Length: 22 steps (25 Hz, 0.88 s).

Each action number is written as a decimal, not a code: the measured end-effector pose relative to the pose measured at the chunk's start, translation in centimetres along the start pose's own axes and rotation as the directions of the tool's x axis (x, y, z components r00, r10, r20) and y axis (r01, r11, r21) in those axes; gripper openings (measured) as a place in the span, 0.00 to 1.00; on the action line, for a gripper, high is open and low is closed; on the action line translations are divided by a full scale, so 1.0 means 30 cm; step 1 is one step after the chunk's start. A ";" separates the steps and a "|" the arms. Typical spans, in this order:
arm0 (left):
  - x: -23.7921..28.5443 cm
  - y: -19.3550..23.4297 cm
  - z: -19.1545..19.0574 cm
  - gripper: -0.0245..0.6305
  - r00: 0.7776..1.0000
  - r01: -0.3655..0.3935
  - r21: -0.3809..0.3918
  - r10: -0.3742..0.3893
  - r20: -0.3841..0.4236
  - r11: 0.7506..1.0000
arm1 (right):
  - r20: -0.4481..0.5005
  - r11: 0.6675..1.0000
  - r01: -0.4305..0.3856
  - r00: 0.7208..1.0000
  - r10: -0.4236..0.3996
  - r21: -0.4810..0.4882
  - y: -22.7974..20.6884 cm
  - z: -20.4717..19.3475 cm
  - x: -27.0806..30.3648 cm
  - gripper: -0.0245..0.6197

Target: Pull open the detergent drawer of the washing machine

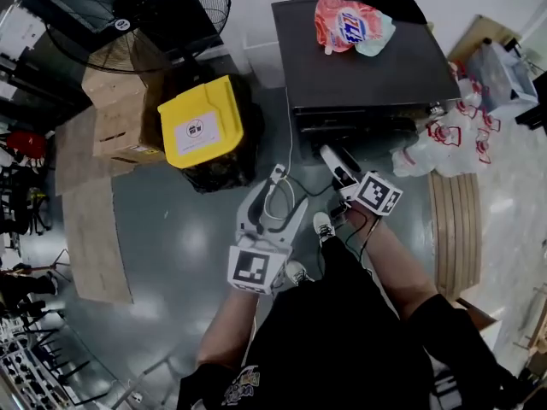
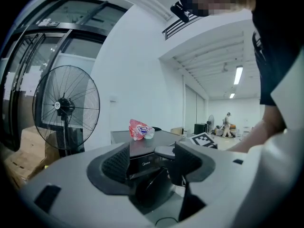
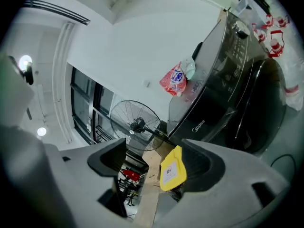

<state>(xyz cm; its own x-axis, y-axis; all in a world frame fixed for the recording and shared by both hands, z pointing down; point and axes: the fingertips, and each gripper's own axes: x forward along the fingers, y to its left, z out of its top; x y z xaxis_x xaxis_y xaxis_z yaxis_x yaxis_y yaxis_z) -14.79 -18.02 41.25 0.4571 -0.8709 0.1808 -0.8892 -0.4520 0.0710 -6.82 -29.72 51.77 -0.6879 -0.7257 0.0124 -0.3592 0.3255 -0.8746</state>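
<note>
The dark grey washing machine (image 1: 367,67) stands at the top of the head view, its front panel (image 1: 359,125) facing me with nothing pulled out of it. A red and white detergent bag (image 1: 349,24) lies on its lid. My right gripper (image 1: 335,162) is open, just in front of the panel's left part. In the right gripper view the machine (image 3: 228,94) appears tilted at right, with nothing between the jaws (image 3: 154,167). My left gripper (image 1: 286,190) hangs open a little further back and to the left. The machine (image 2: 142,152) shows between its empty jaws (image 2: 152,163).
A black bin with a yellow lid (image 1: 201,122) stands left of the machine, with cardboard boxes (image 1: 120,101) and a floor fan (image 1: 137,7) behind it. White plastic bags (image 1: 453,135) lie at the machine's right side. A wooden board (image 1: 457,229) rests on the floor to the right.
</note>
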 end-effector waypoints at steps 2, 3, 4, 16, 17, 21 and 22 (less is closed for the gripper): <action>0.055 0.006 -0.009 0.45 1.000 0.001 -0.004 -0.001 -0.013 1.000 | 0.001 0.999 -0.011 1.000 0.011 0.032 -0.047 0.020 0.038 0.63; 0.082 0.010 -0.013 0.45 1.000 0.001 -0.005 -0.001 -0.018 1.000 | -0.003 0.999 0.005 1.000 -0.005 0.052 -0.080 0.026 0.051 0.64; 0.108 0.015 -0.018 0.45 1.000 0.000 -0.008 0.000 -0.024 1.000 | -0.009 0.996 0.035 0.999 -0.034 0.076 -0.122 0.028 0.060 0.65; 0.316 0.088 -0.067 0.45 0.996 -0.017 -0.032 0.014 -0.090 0.999 | -0.030 0.930 0.154 0.988 -0.153 0.333 -0.430 0.025 0.176 0.78; 0.329 0.095 -0.072 0.45 0.995 -0.018 -0.035 0.015 -0.095 0.999 | -0.025 0.929 0.144 0.989 -0.144 0.340 -0.443 0.028 0.190 0.79; 0.380 0.116 -0.093 0.45 0.994 -0.020 -0.050 0.015 -0.112 0.999 | -0.030 0.904 0.196 0.979 -0.200 0.380 -0.510 0.030 0.215 0.82; 0.392 0.119 -0.098 0.45 0.993 -0.019 -0.054 0.013 -0.116 0.998 | -0.028 0.901 0.201 0.978 -0.206 0.385 -0.521 0.032 0.223 0.83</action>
<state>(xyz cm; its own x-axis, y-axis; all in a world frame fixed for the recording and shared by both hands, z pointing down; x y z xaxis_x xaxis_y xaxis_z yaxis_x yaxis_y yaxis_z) -12.66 -29.30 46.52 0.4403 -0.8484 0.2938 -0.8976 -0.4241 0.1207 -5.19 -40.24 65.08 -0.6166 -0.7597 0.2066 -0.2190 -0.0865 -0.9719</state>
